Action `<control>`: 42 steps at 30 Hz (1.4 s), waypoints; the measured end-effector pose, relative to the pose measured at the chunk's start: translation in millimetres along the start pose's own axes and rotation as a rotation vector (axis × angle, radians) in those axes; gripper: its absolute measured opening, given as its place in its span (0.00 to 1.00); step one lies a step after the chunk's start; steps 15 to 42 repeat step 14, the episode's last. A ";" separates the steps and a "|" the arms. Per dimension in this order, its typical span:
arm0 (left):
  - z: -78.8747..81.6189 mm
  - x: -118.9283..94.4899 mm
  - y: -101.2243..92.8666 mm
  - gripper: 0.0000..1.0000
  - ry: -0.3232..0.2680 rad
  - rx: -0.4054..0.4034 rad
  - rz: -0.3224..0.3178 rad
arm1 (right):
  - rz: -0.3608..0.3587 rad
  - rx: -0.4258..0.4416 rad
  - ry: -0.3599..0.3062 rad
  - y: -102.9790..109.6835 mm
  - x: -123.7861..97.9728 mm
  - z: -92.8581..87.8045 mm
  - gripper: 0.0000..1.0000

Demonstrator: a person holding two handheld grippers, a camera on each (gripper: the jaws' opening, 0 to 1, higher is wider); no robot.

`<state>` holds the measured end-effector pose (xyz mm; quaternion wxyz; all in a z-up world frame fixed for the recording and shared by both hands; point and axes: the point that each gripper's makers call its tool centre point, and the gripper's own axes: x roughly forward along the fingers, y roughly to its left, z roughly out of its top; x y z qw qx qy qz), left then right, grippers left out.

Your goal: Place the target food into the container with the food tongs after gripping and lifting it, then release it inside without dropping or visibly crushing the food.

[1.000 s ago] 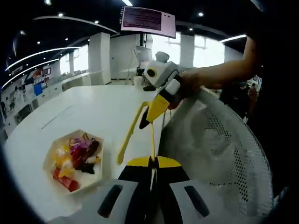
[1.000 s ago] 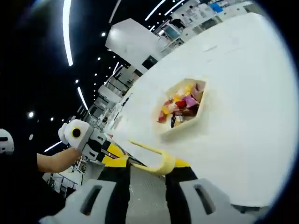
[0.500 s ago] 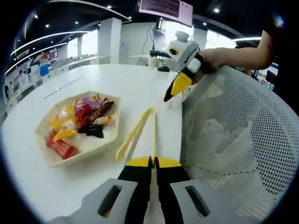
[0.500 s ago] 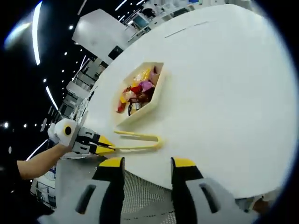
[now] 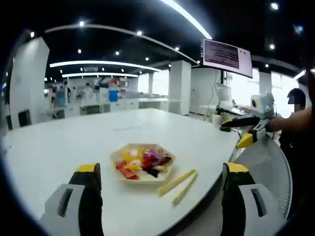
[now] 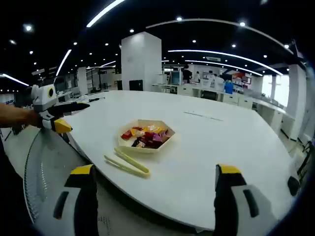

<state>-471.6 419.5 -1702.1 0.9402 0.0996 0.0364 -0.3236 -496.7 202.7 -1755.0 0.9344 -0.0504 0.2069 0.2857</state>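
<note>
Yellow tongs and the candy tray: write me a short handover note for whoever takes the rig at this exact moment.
Left gripper: open, empty, raised off the table.
Right gripper: open, empty, raised off the table.
Yellow plastic food tongs lie flat on the white round table, near its edge, beside the cream hexagonal tray, apart from it.
The tray holds a pile of wrapped sweets.
Done: nothing visibly gripped or moved into a container.
Left: pick up the tongs, grip one sweet, lift it, release it inside the container without crushing.
</note>
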 end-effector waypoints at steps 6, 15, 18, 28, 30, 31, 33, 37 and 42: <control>-22.5 -1.5 19.3 0.99 0.004 -0.234 0.110 | 0.048 -0.283 -0.008 4.9 5.2 5.1 1.00; -39.9 5.6 8.7 0.99 0.102 -0.207 0.048 | -0.019 -0.106 -0.014 -23.0 -9.5 -4.8 1.00; -39.9 5.6 8.7 0.99 0.102 -0.207 0.048 | -0.019 -0.106 -0.014 -23.0 -9.5 -4.8 1.00; -39.9 5.6 8.7 0.99 0.102 -0.207 0.048 | -0.019 -0.106 -0.014 -23.0 -9.5 -4.8 1.00; -39.9 5.6 8.7 0.99 0.102 -0.207 0.048 | -0.019 -0.106 -0.014 -23.0 -9.5 -4.8 1.00; -39.9 5.6 8.7 0.99 0.102 -0.207 0.048 | -0.019 -0.106 -0.014 -23.0 -9.5 -4.8 1.00; -39.9 5.6 8.7 0.99 0.102 -0.207 0.048 | -0.019 -0.106 -0.014 -23.0 -9.5 -4.8 1.00; -39.9 5.6 8.7 0.99 0.102 -0.207 0.048 | -0.019 -0.106 -0.014 -23.0 -9.5 -4.8 1.00; -39.9 5.6 8.7 0.99 0.102 -0.207 0.048 | -0.019 -0.106 -0.014 -23.0 -9.5 -4.8 1.00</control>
